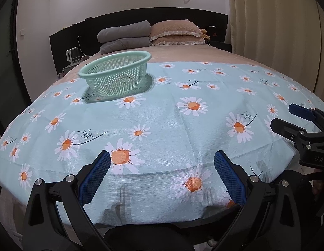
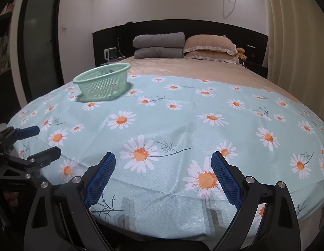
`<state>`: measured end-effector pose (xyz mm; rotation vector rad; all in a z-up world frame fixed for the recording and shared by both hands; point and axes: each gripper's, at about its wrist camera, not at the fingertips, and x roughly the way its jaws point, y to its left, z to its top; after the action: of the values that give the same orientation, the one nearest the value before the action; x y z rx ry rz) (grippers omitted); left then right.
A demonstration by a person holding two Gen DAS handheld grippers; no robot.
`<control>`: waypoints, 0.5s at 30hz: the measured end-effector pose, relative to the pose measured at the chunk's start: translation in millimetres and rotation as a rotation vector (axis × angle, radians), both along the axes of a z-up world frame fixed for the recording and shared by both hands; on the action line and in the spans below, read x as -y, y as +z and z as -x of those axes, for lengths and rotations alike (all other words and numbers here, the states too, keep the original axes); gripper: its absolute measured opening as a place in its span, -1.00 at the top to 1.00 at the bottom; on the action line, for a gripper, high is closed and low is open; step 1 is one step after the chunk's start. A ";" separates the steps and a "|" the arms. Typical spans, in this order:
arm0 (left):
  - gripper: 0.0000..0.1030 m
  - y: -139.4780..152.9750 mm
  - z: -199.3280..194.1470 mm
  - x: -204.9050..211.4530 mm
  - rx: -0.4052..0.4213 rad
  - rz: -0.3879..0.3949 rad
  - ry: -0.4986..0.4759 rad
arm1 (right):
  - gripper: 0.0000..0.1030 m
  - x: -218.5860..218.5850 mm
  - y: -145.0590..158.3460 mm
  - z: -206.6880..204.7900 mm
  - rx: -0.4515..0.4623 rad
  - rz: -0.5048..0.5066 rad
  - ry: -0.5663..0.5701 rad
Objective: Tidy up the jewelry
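Left wrist view: left tongs (image 1: 162,174) spread wide, empty, over daisy cloth (image 1: 162,125); right tongs (image 2: 163,176) equally wide, empty. Green basket (image 1: 116,73) far ahead-left, any jewelry inside indiscernible. Risk: pads snagging loose cloth, tipping light basket.

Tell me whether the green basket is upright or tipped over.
Upright. The green mesh basket sits on its base on the daisy-print cloth, rim facing up. Contents: cannot tell.
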<state>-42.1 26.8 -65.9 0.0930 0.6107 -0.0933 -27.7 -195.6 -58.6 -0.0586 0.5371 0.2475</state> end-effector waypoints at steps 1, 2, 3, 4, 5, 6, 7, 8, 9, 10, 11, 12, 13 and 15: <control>-0.89 -0.2 0.2 -0.4 0.001 0.003 0.001 | -0.72 -0.2 -0.1 0.4 0.001 0.001 0.001; -0.89 -0.7 0.3 -1.0 0.000 0.007 0.001 | -0.72 0.2 0.2 0.6 0.002 0.001 0.001; -0.89 -1.3 0.3 -1.7 -0.001 0.009 0.003 | -0.72 0.6 0.4 0.5 0.003 0.000 0.001; -0.89 -1.7 0.3 -2.3 -0.001 0.013 0.004 | -0.72 1.3 0.4 0.6 0.003 -0.003 0.002; -0.89 -2.0 0.3 -3.0 -0.002 0.019 0.001 | -0.72 1.9 0.3 0.7 0.004 -0.006 0.000; -0.89 -2.4 0.4 -3.9 -0.004 0.026 -0.001 | -0.72 2.8 0.3 0.6 0.004 -0.009 -0.001; -0.89 -2.5 0.3 -4.6 -0.005 0.030 0.000 | -0.72 3.3 0.4 0.4 0.003 -0.012 -0.003; -0.89 -2.7 0.5 -5.3 -0.002 0.033 0.002 | -0.72 3.9 0.4 0.5 0.003 -0.015 -0.006; -0.89 -2.8 1.0 -5.9 0.000 0.035 0.003 | -0.72 4.7 0.6 0.5 0.003 -0.017 -0.008; -0.89 -3.0 1.0 -6.0 0.001 0.036 0.004 | -0.72 5.2 0.6 0.6 0.003 -0.020 -0.009; -0.89 -3.1 0.9 -6.0 0.001 0.036 0.005 | -0.72 5.5 0.6 0.6 0.002 -0.021 -0.009; -0.89 -3.3 0.9 -5.9 0.001 0.035 0.006 | -0.72 5.5 0.5 0.6 0.001 -0.021 -0.010; -0.89 -4.0 0.6 -5.6 0.001 0.034 0.007 | -0.72 5.6 0.3 0.6 0.000 -0.020 -0.009; -0.89 -5.2 0.2 -6.2 -0.005 0.034 0.011 | -0.72 5.6 0.2 1.2 0.001 -0.018 -0.009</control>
<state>-42.3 33.0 -71.1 0.0562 0.6139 -0.0931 -28.9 -201.3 -58.4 -0.0383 0.5344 0.2436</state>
